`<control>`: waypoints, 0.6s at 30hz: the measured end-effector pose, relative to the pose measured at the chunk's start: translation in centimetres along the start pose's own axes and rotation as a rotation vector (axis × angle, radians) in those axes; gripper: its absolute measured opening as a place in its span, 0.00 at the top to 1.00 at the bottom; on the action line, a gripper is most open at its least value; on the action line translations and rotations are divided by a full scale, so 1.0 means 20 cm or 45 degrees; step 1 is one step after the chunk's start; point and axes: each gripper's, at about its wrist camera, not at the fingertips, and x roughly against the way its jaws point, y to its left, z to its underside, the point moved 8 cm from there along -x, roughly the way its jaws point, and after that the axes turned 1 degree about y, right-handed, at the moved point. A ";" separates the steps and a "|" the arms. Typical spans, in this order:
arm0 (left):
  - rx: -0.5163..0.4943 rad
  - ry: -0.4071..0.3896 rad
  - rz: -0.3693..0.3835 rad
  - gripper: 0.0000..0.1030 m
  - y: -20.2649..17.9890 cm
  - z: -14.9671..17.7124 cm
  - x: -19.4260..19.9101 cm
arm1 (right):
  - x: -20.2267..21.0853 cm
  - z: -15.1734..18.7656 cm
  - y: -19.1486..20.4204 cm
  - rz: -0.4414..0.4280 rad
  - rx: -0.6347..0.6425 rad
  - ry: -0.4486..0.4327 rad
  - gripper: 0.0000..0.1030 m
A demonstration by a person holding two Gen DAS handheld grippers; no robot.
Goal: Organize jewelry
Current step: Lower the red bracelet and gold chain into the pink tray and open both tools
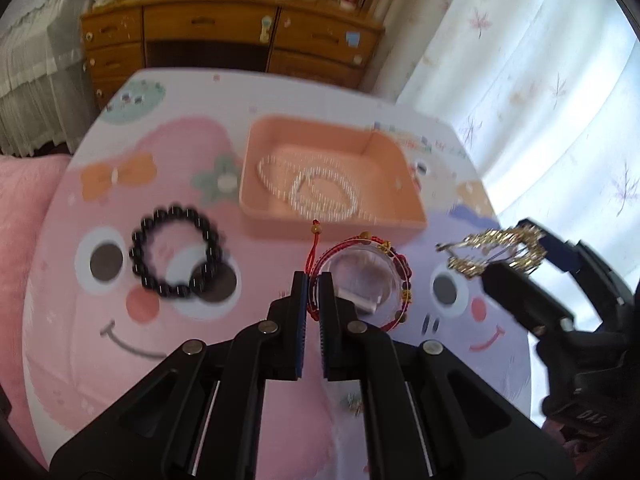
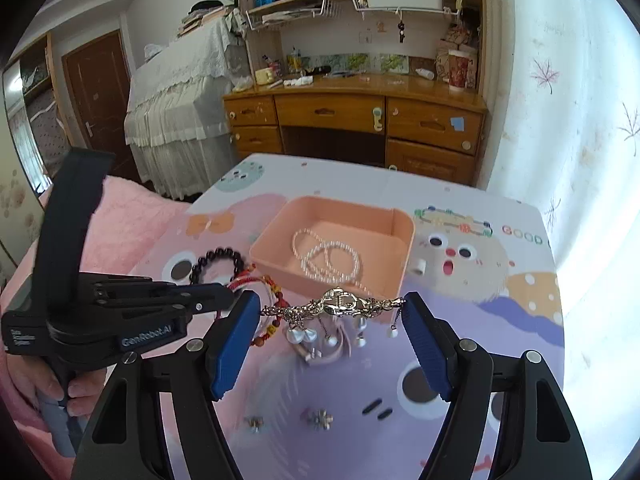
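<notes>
The pink tray (image 2: 404, 236) serves as the landmark on the cartoon-printed tablecloth (image 1: 120, 360). Inside it a white pearl necklace (image 2: 330, 258) is coiled. Just in front of the tray's near wall, the left gripper (image 1: 313, 284) is seen pinched nearly shut on the cord of a red string bracelet (image 1: 394, 264), which is strung with small gold and dark red beads and ringed around a clear round piece (its nature cannot be told). To the tray's front left, a black bead bracelet (image 1: 176, 256) lies flat on the cloth, apart from the tray. In front of the tray's near edge, a gold hair clip (image 2: 338, 304) hung with pearl drops is held spanned between the blue pads (image 2: 232, 344) of the right gripper (image 2: 330, 310), whose jaws stand wide. Nearer than the clip, two small metallic pieces (image 2: 320, 418) lie on the cloth.
</notes>
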 end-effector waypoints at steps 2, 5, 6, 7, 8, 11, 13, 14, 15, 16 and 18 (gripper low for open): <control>0.013 -0.049 0.005 0.97 0.01 -0.10 0.01 | -0.03 -0.07 -0.01 0.007 0.002 -0.034 0.29; 0.043 -0.094 0.024 0.97 0.02 -0.22 0.00 | -0.09 -0.18 -0.01 0.022 0.022 -0.074 0.29; 0.051 -0.106 0.030 0.97 0.02 -0.26 -0.01 | -0.11 -0.21 -0.01 0.022 0.026 -0.084 0.29; 0.057 -0.121 0.034 0.97 0.03 -0.30 -0.02 | -0.14 -0.24 -0.01 0.019 0.028 -0.091 0.29; 0.061 -0.131 0.035 0.97 0.04 -0.33 -0.04 | -0.16 -0.26 -0.01 0.021 0.029 -0.091 0.29; 0.095 -0.139 0.038 0.96 0.07 -0.41 -0.09 | -0.26 -0.30 -0.01 0.065 0.034 -0.064 0.26; 0.111 -0.088 0.064 0.77 0.11 -0.43 -0.16 | -0.31 -0.30 -0.02 0.104 0.035 -0.028 0.20; 0.124 -0.067 0.061 0.65 0.14 -0.43 -0.18 | -0.33 -0.29 -0.03 0.102 0.031 -0.014 0.20; 0.142 -0.068 0.044 0.41 0.17 -0.43 -0.19 | -0.34 -0.28 -0.03 0.091 0.020 0.002 0.20; 0.165 -0.082 0.022 0.33 0.20 -0.43 -0.19 | -0.36 -0.28 -0.03 0.081 0.002 0.018 0.20; 0.185 -0.092 0.000 0.33 0.26 -0.44 -0.18 | -0.38 -0.25 -0.05 0.066 -0.041 0.050 0.20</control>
